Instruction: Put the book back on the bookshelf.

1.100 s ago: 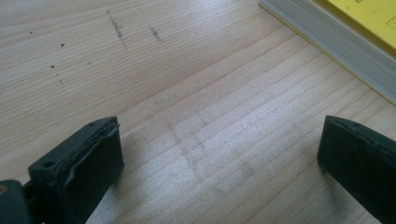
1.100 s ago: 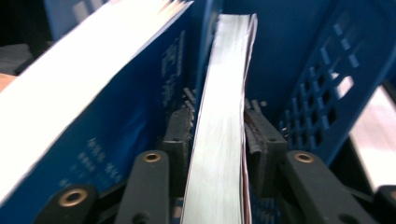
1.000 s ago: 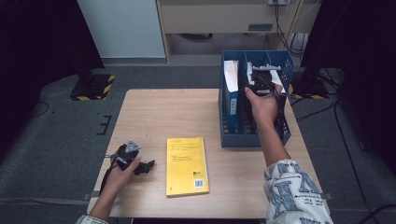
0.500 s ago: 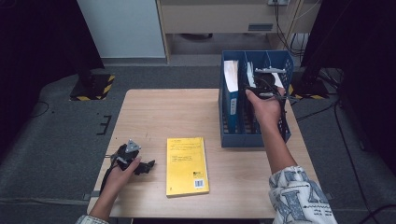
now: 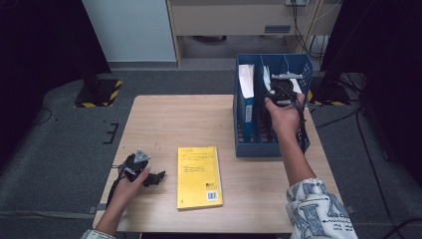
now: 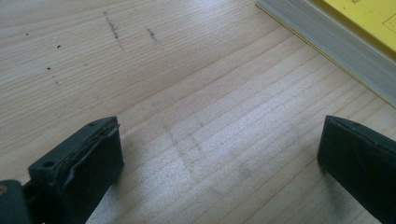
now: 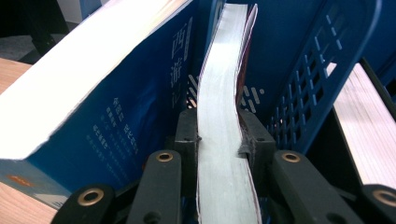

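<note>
A blue file rack (image 5: 271, 148) stands at the table's right rear. My right gripper (image 5: 281, 92) reaches into its middle slot. In the right gripper view the jaws (image 7: 219, 140) have just been closing and now pinch a thin upright book (image 7: 218, 93), its page edges toward the camera and bowed between the pads. A thick blue book (image 7: 116, 107) stands in the slot to its left (image 5: 246, 92). My left gripper (image 5: 158, 177) rests low on the table at the front left, open (image 6: 219, 140), nothing but bare wood between its jaws. A yellow book (image 5: 199, 177) lies flat just right of it.
The wooden table (image 5: 164, 119) has bare room across its left and centre. The yellow book's page edge (image 6: 327, 42) lies just beyond the left jaws. Another book's page edges (image 7: 369, 130) show in the rack's right slot. Dark floor surrounds the table.
The right hand has shifted slightly at the rack's middle slot. The left hand and the yellow book have stayed where they were.
</note>
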Demonstrator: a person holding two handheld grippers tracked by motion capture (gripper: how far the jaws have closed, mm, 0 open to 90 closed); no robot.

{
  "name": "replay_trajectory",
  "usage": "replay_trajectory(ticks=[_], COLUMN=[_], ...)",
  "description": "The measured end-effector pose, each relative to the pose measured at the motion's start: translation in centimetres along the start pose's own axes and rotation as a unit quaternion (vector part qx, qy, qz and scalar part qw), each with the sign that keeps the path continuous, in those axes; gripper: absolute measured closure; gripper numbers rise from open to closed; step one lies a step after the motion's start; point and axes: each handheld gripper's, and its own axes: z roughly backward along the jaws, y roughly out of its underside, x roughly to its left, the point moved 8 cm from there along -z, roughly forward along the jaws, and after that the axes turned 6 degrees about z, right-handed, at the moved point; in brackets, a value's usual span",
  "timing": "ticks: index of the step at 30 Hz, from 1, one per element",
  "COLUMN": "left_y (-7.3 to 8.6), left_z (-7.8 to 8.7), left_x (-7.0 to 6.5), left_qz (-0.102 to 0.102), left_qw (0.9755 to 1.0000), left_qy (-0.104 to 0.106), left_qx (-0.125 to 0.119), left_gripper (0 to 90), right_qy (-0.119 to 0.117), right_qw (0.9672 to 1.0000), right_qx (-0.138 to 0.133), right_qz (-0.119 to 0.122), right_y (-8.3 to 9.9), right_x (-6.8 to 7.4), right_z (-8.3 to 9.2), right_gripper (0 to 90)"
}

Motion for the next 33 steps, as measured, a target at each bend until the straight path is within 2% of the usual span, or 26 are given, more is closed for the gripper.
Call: replay_trajectory(ticks=[4, 11, 14, 21, 24, 25, 27, 31, 32, 33], left_y=[0.00, 0.00, 0.00, 0.00, 0.01, 0.00, 0.00, 0.00, 0.00, 0.00], left_z=[0.00, 0.00, 0.00, 0.00, 0.00, 0.00, 0.00, -0.01, -0.01, -0.01], left_x=[0.00, -0.01, -0.01, -0.01, -0.01, -0.01, -0.01, -0.02, -0.03, -0.03], left_qz=[0.000, 0.000, 0.000, 0.000, 0.000, 0.000, 0.000, -0.001, 0.000, 0.000], left_qw=[1.0000, 1.0000, 1.0000, 1.0000, 1.0000, 1.0000, 1.0000, 1.0000, 1.0000, 1.0000], left_qy=[0.000, 0.000, 0.000, 0.000, 0.000, 0.000, 0.000, 0.001, 0.001, 0.001], left_qx=[0.000, 0.000, 0.000, 0.000, 0.000, 0.000, 0.000, 0.000, -0.001, -0.001], left_gripper=[0.0, 0.0, 0.0, 0.0, 0.0, 0.0, 0.0, 0.0, 0.0, 0.0], right_qy=[0.003, 0.002, -0.006, -0.013, -0.020, -0.024, -0.036, -0.053, -0.067, -0.067], right_qw=[1.0000, 1.0000, 0.9999, 0.9998, 0.9996, 0.9995, 0.9987, 0.9974, 0.9956, 0.9956], right_qx=[0.004, 0.006, 0.005, -0.003, -0.002, -0.003, -0.007, -0.011, -0.012, -0.012], right_qz=[0.008, 0.000, -0.011, -0.018, -0.019, -0.022, -0.037, -0.048, -0.063, -0.063], right_y=[-0.25, -0.63, -0.56, -0.46, -0.44, -0.44, -0.48, -0.44, -0.31, -0.31], right_x=[0.31, -0.02, 0.21, 0.27, 0.40, 0.43, 0.53, 0.65, 0.73, 0.73], right_z=[-0.23, -0.60, -0.69, -0.67, -0.63, -0.53, -0.34, -0.13, -0.03, -0.03], right_gripper=[72.9, 72.9, 71.2, 68.8, 65.5, 62.0, 56.8, 45.7, 41.3, 41.3])
